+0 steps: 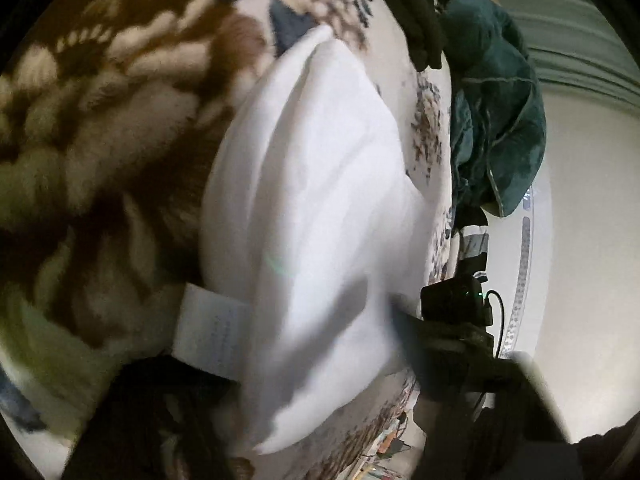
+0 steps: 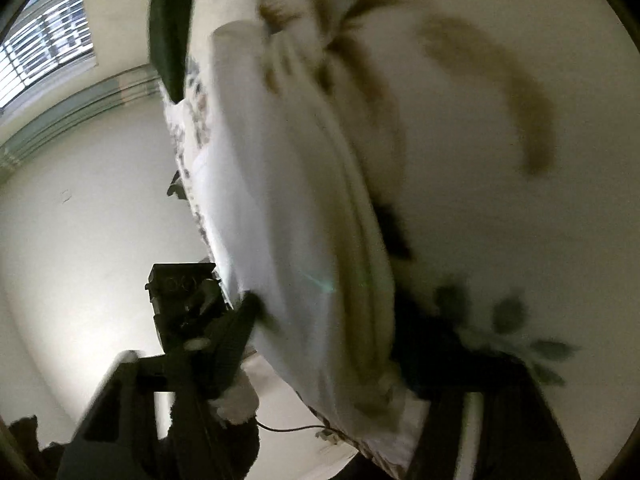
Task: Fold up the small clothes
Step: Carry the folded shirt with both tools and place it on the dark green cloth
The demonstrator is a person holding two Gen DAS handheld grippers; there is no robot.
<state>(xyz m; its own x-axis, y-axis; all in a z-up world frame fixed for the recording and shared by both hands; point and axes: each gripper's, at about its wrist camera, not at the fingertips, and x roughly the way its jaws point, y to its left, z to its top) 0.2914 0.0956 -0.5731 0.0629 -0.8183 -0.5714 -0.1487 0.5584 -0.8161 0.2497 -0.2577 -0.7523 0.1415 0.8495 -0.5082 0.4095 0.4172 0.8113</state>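
Garment: white garment (image 1: 316, 208), bunched lengthwise, lying on the patterned blanket (image 1: 100, 128).
Left claw (image 1: 304, 408): the garment's near end runs into it; grip unclear.
Right claw (image 2: 332, 392): cloth between its jaws; grip unclear.
Axis: running away from both claws.

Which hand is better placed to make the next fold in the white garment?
Probably left: the left tool meets the edge of the white garment, with the garment centred in its view. The right tool also touches it; blur hides both grips.
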